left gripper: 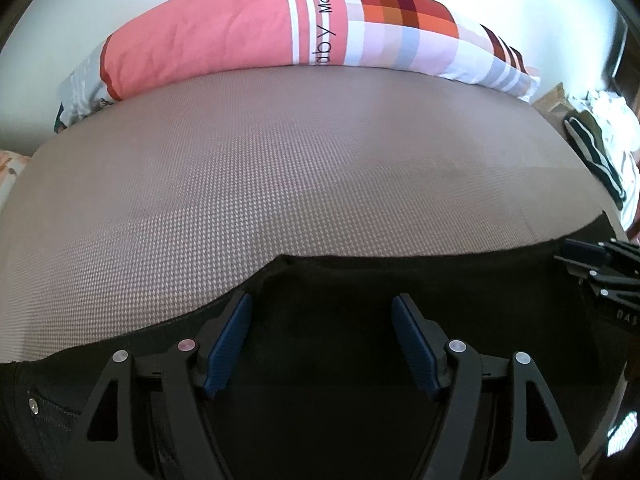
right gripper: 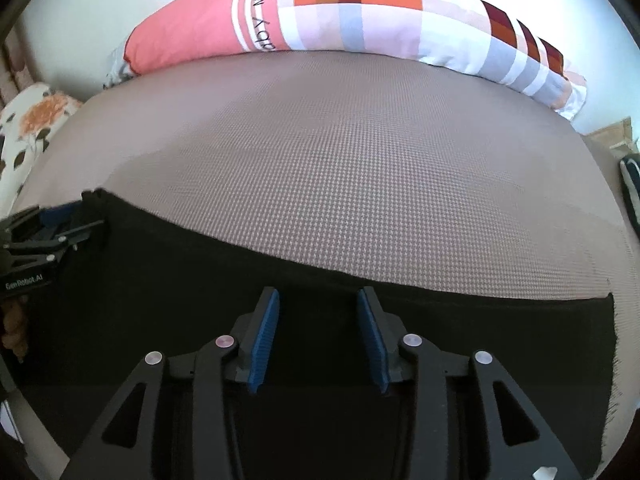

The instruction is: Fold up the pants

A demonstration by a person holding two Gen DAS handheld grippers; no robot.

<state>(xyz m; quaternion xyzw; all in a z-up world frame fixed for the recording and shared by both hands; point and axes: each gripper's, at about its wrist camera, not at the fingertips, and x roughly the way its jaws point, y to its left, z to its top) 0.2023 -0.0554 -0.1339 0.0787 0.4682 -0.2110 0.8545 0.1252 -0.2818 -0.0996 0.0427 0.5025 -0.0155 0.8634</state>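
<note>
Black pants (left gripper: 340, 276) lie flat along the near edge of a brown textured mattress (left gripper: 280, 160). A pocket rivet (left gripper: 33, 405) shows at their left end, and a frayed hem (right gripper: 610, 360) at their right end. My left gripper (left gripper: 322, 298) points down over the pants' far edge, open wide, nothing pinched between its blue pads. My right gripper (right gripper: 318, 291) stands over the same far edge of the pants (right gripper: 160, 280), further right; its jaws are apart by a narrower gap and its pads press on nothing. Each gripper shows in the other's view: right gripper (left gripper: 576, 254), left gripper (right gripper: 68, 216).
A long pink, white and checked pillow (left gripper: 240, 32) lies along the mattress's far side against a pale wall. A heap of dark and white clothes (left gripper: 600, 140) sits beyond the right end. A floral cushion (right gripper: 28, 128) sits at the left. The mattress (right gripper: 360, 180) beyond the pants is bare.
</note>
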